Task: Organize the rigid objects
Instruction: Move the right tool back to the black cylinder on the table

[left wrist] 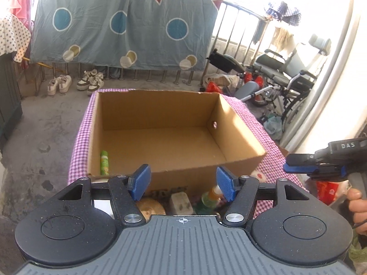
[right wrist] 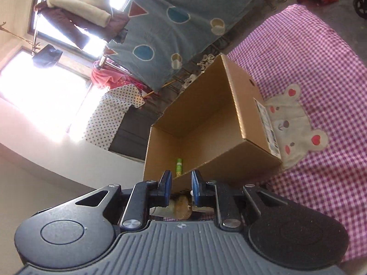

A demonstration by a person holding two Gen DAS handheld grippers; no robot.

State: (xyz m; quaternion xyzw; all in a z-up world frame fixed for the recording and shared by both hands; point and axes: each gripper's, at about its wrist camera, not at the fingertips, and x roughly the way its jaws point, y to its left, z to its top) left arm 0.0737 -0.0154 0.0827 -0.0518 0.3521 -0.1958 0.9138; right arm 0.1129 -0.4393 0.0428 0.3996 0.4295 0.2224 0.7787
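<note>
An open cardboard box (left wrist: 160, 119) stands on a table with a purple checked cloth (left wrist: 79, 142). A green tube (left wrist: 104, 162) lies inside at the box's left wall; it also shows in the right wrist view (right wrist: 178, 166). My left gripper (left wrist: 183, 182) is open and empty, above things in front of the box: a round woven brush (left wrist: 150, 207), a pale block (left wrist: 181, 202) and a green bottle with orange neck (left wrist: 209, 199). My right gripper (right wrist: 181, 183) is partly open and empty, tilted, over the brush (right wrist: 182, 207). It shows at the right in the left view (left wrist: 296, 167).
The box (right wrist: 206, 123) has a label on its side and sits by a bear patch (right wrist: 293, 128) on the cloth. A wheelchair (left wrist: 284, 75), shoes (left wrist: 75, 82) and a hung blue sheet (left wrist: 123, 23) stand beyond the table.
</note>
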